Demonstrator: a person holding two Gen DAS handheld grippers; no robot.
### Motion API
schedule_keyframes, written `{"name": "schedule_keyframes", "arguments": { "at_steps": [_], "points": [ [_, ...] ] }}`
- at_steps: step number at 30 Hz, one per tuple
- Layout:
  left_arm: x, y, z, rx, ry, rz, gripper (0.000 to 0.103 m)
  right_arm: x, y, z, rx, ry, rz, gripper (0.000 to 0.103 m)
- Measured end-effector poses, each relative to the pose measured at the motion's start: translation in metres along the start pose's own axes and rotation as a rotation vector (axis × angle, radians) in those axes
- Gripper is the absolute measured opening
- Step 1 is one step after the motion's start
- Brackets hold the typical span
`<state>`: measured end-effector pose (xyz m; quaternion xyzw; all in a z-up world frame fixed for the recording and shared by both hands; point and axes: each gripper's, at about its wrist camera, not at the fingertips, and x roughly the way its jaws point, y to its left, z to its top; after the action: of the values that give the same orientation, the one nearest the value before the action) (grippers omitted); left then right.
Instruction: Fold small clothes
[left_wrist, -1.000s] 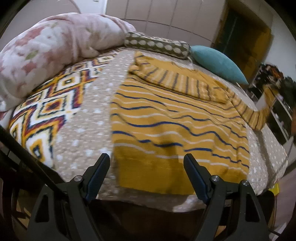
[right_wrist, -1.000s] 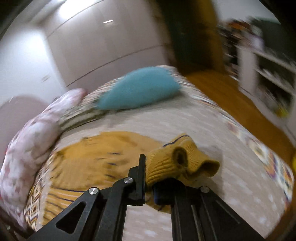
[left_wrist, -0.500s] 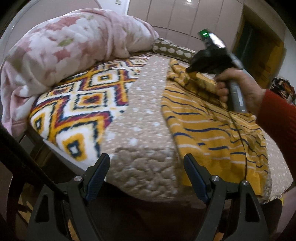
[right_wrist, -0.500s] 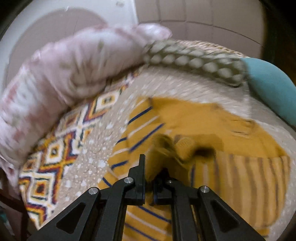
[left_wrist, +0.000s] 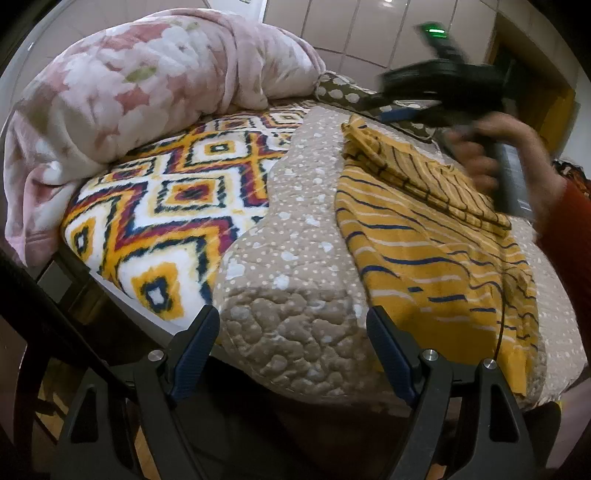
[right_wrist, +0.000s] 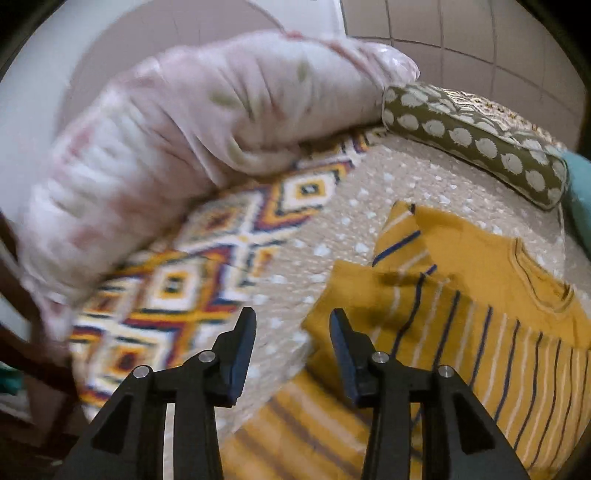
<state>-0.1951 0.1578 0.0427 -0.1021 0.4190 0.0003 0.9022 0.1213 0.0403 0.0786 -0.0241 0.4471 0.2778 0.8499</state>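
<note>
A mustard-yellow sweater with blue and white stripes (left_wrist: 424, 243) lies flat on the bed, both sleeves folded across its chest (right_wrist: 480, 325). My left gripper (left_wrist: 291, 343) is open and empty, low at the bed's near corner, left of the sweater's hem. My right gripper (right_wrist: 291, 339) is open and empty, hovering above the sweater's left shoulder and the folded sleeve cuff (right_wrist: 354, 295). The right tool body and the hand holding it (left_wrist: 480, 122) show blurred over the far end of the sweater in the left wrist view.
A pink floral duvet (left_wrist: 140, 92) is bunched at the bed's left. A diamond-patterned blanket (left_wrist: 177, 199) lies beside the beige dotted quilt (left_wrist: 295, 229). A spotted bolster (right_wrist: 476, 140) and a teal pillow (right_wrist: 580, 184) lie past the sweater. The bed's edge drops off right before the left gripper.
My right gripper carried the sleeve across the sweater, let it go and opened. My left gripper moved left toward the bed's corner and stayed open.
</note>
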Motion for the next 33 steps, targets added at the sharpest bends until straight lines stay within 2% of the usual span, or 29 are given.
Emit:
{"name": "schedule_keyframes", "arguments": {
  "at_steps": [3, 6, 11, 12, 13, 15, 18, 20, 23, 25, 27, 29, 33],
  "points": [
    [-0.001, -0.002, 0.003, 0.007, 0.002, -0.015, 0.081, -0.051, -0.021, -0.024, 0.053, -0.005, 0.029, 0.046],
    [0.002, -0.001, 0.012, -0.023, 0.021, -0.073, 0.081, -0.109, -0.056, -0.069, 0.073, -0.001, -0.034, 0.046],
    [0.021, -0.004, 0.03, -0.07, 0.038, -0.156, 0.081, -0.191, -0.13, -0.162, 0.14, 0.039, -0.29, 0.049],
    [0.027, -0.006, 0.033, -0.075, 0.051, -0.169, 0.081, -0.202, -0.142, -0.183, 0.171, 0.05, -0.313, 0.049],
    [0.038, -0.009, 0.037, -0.086, 0.076, -0.184, 0.081, -0.21, -0.154, -0.204, 0.216, 0.059, -0.301, 0.049],
    [0.055, -0.015, 0.045, -0.104, 0.111, -0.238, 0.081, -0.217, -0.17, -0.25, 0.333, 0.065, -0.207, 0.049],
    [0.076, -0.028, 0.057, -0.075, 0.139, -0.288, 0.081, -0.212, -0.173, -0.292, 0.424, 0.038, -0.081, 0.049],
    [0.094, -0.037, 0.063, -0.051, 0.165, -0.288, 0.081, -0.198, -0.165, -0.31, 0.462, 0.008, 0.004, 0.049],
    [0.109, -0.047, 0.064, -0.037, 0.173, -0.272, 0.08, -0.177, -0.155, -0.319, 0.482, -0.034, 0.041, 0.051],
    [0.109, -0.053, 0.063, -0.028, 0.167, -0.273, 0.068, -0.168, -0.153, -0.315, 0.506, -0.077, 0.075, 0.051],
    [0.108, -0.058, 0.059, -0.029, 0.179, -0.309, 0.057, -0.162, -0.158, -0.309, 0.536, -0.109, 0.164, 0.051],
    [0.104, -0.059, 0.052, -0.034, 0.177, -0.315, 0.057, -0.154, -0.16, -0.307, 0.565, -0.127, 0.231, 0.051],
    [0.094, -0.056, 0.042, -0.056, 0.176, -0.33, 0.057, -0.143, -0.16, -0.307, 0.602, -0.16, 0.284, 0.051]
  ]
}}
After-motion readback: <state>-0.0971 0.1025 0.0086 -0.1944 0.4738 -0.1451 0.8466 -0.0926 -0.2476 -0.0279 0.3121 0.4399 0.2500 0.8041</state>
